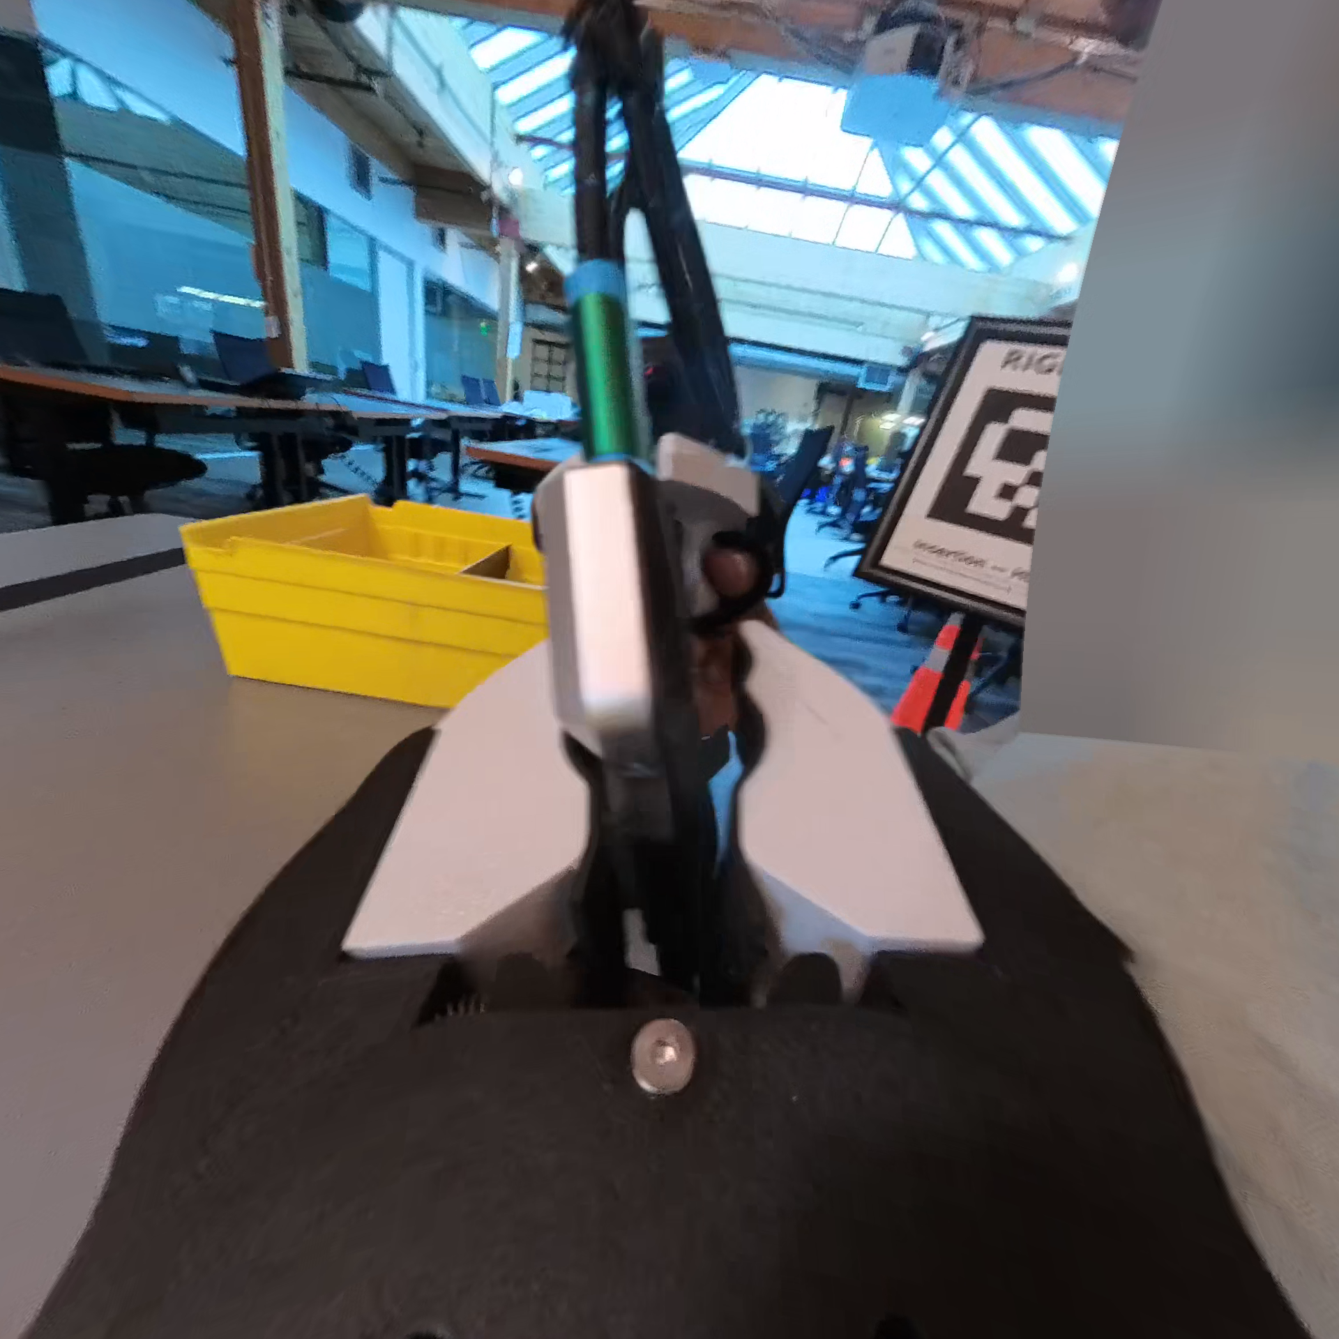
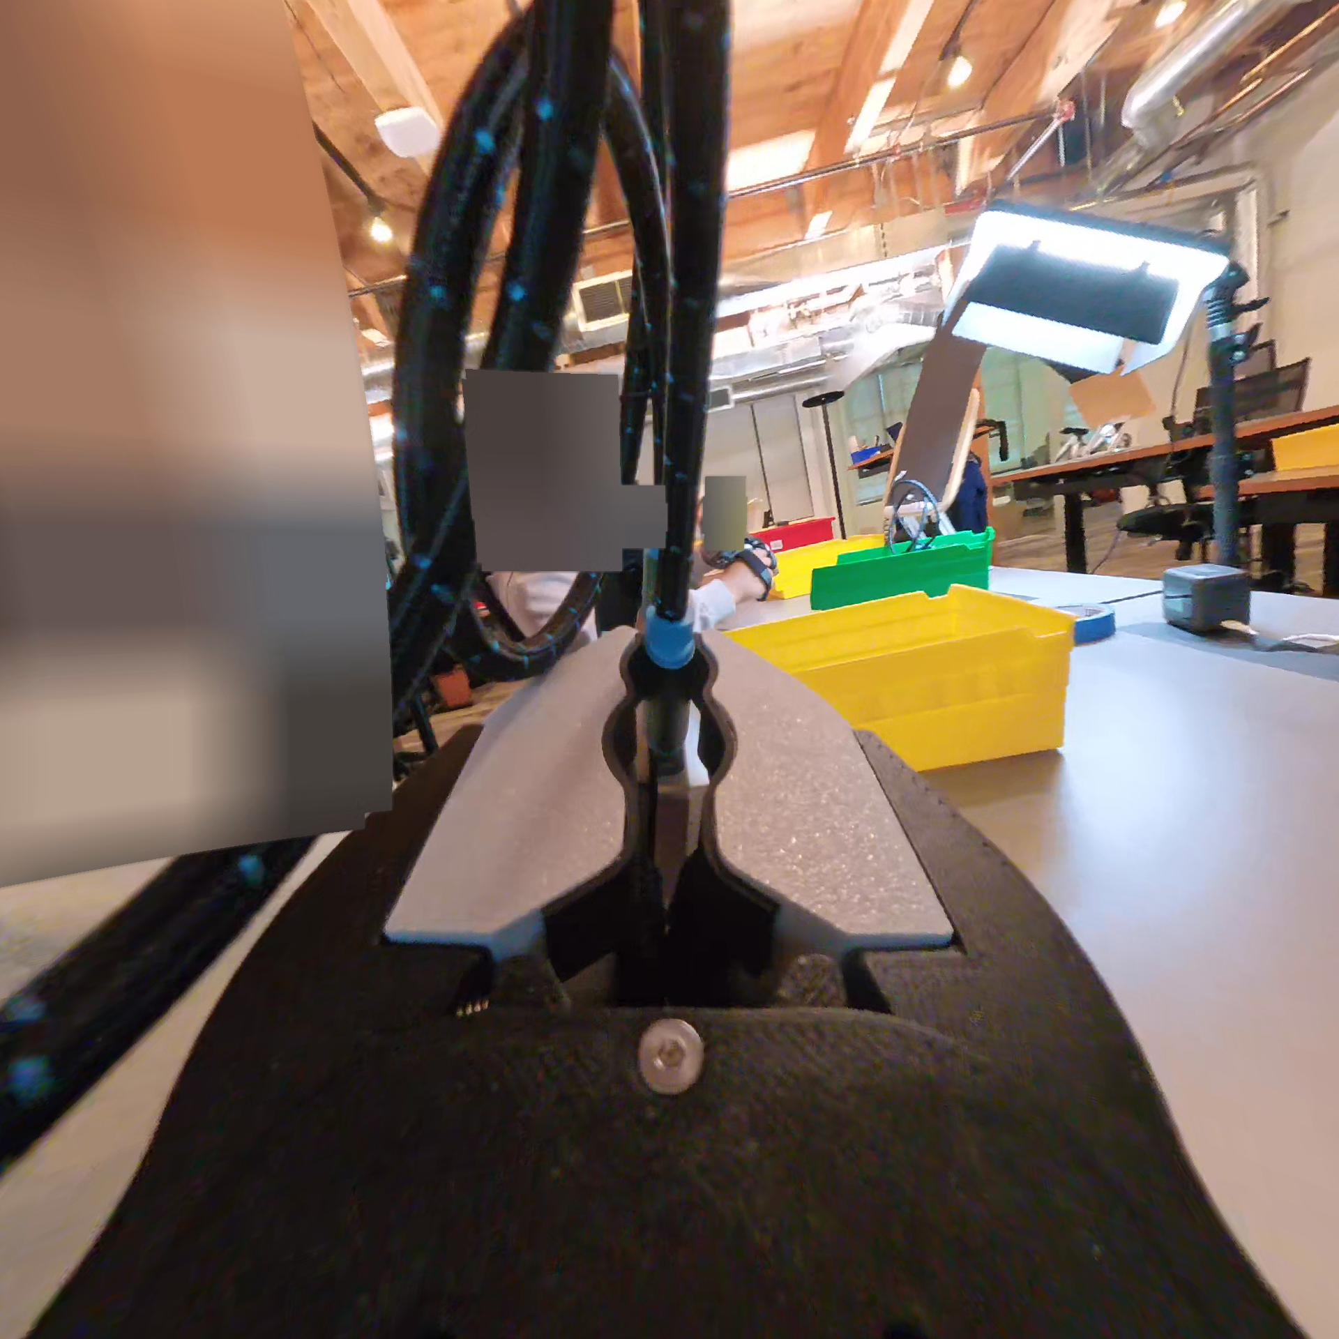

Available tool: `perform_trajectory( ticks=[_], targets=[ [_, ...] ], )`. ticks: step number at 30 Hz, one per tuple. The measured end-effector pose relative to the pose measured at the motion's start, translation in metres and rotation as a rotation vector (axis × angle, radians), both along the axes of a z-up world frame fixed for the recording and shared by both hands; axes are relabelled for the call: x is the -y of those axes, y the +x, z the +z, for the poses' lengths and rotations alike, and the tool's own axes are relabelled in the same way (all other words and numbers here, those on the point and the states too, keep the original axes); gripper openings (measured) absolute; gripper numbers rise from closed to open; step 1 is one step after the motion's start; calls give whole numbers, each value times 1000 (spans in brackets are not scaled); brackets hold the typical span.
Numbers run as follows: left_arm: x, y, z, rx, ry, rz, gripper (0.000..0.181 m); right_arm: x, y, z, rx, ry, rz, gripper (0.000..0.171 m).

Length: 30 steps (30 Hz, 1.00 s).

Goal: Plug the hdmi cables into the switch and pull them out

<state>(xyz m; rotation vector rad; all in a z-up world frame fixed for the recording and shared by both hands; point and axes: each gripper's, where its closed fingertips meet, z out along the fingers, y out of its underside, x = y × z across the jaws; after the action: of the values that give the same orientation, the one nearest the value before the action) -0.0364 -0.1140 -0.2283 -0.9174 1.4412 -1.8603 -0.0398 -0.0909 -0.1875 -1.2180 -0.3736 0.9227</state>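
In the left wrist view my left gripper [image 1: 652, 674] is shut on a silver HDMI switch [image 1: 608, 601], held upright and a little tilted above the grey table [image 1: 109, 761]. A cable with a green sleeve [image 1: 605, 377] enters the switch's top, and black cables [image 1: 688, 275] rise beside it. A second grey piece [image 1: 706, 482] sits right behind the switch; I cannot tell what it is. In the right wrist view my right gripper [image 2: 666, 659] is shut on an HDMI cable plug with a blue collar [image 2: 666, 641]. Its black cable [image 2: 688, 326] runs straight up and loops to the left.
A yellow bin [image 1: 362, 594] stands on the table behind the left gripper; it also shows in the right wrist view [image 2: 927, 674]. A marker sign [image 1: 978, 471] and an orange cone [image 1: 935, 674] are to the right. Green [image 2: 898, 576] and red bins, a blue tape roll [image 2: 1094, 619], a grey box [image 2: 1206, 598] and a light panel [image 2: 1072, 290] lie farther off. The grippers' ends are close to 4 cm from one another.
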Motion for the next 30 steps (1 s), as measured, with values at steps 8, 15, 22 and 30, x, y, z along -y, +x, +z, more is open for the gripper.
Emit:
perform_trajectory(
  ticks=[8, 15, 22, 30],
  targets=[
    [0, 2, -6, -95, -5, 0, 24, -2, -3, 4, 29, -6, -21, 11],
    [-13, 7, -11, -69, 190, 198, 23, -7, 2, -6, 293, -49, -186, 7],
    [-18, 13, 11, 88, 193, 401, 23, -18, 29, 5, -159, -44, -379, 64],
    [-33, 11, 19, 128, -88, 367, 22, 8, 71, 2, -652, 159, -383, 48]
  ],
)
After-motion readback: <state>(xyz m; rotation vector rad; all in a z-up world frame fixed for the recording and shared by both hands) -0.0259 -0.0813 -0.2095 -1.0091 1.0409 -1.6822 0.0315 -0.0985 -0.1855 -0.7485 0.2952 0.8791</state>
